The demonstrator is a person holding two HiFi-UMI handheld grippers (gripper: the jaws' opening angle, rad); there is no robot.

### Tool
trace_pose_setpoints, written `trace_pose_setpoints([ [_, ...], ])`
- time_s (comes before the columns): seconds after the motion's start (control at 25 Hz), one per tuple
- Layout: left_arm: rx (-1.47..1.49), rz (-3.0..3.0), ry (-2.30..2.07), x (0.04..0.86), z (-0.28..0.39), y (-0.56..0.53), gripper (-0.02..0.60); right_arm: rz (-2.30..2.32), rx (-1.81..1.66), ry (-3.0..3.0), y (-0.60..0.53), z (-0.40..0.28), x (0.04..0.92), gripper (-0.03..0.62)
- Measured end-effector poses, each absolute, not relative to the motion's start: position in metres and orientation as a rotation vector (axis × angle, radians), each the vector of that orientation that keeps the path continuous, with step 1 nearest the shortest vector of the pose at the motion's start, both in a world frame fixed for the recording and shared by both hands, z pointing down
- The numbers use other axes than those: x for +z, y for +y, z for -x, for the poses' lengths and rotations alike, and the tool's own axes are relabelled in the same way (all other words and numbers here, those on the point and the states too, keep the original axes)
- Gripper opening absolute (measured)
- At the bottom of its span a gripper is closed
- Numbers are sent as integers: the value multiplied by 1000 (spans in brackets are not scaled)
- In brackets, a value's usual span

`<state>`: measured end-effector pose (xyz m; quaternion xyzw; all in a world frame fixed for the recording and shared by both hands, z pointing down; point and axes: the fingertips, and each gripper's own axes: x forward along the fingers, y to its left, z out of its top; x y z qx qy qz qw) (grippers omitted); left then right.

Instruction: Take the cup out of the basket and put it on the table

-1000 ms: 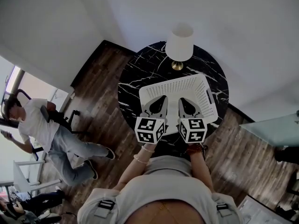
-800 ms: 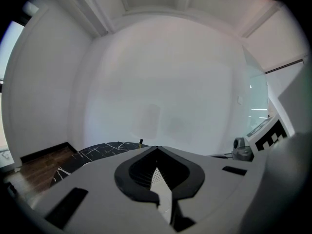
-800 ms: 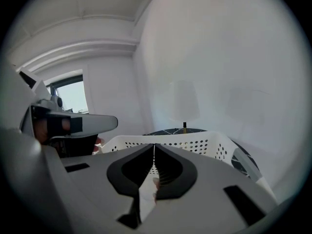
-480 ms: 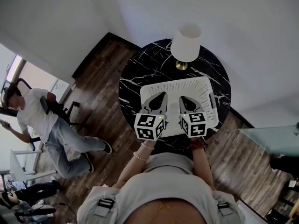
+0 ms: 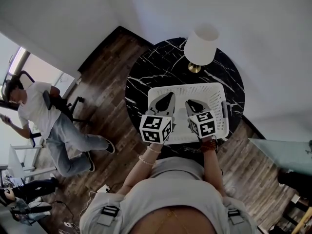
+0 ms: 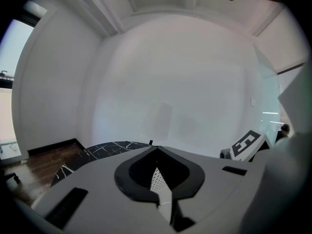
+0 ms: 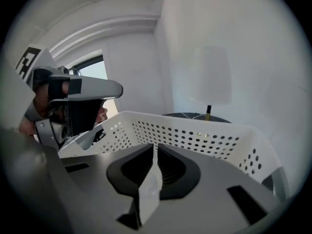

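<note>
on one black marble table (image 5: 151, 72), one white basket (image 5: 185, 88), one lamp (image 5: 202, 45), left tongs (image 5: 169, 96) and right tongs (image 5: 190, 103) above basket, both closed together

Perforated matt plastic basket (image 5: 187, 89) on glossy marble table (image 5: 156, 72) (white-veined).

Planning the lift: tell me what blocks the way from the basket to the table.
Only the wall of the basket, which must be cleared upward. The lamp stands at the far edge of the table; open marble lies left of the basket. Left gripper and right gripper, shut, hover over the basket; no cup shows.
</note>
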<state>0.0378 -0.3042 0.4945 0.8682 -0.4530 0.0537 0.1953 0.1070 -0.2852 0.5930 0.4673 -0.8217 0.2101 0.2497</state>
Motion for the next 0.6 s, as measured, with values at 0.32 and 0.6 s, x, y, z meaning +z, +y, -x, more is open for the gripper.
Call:
trace_pose_setpoints([
  [0.32,153,-2391,-1296,503,-39,-315,6,-1072,654,-2206,-287,-100,628,35],
  [0.6,157,-2377,-1310,506,-43,-324,6,-889,722,-2141,-278,-100,661,86],
])
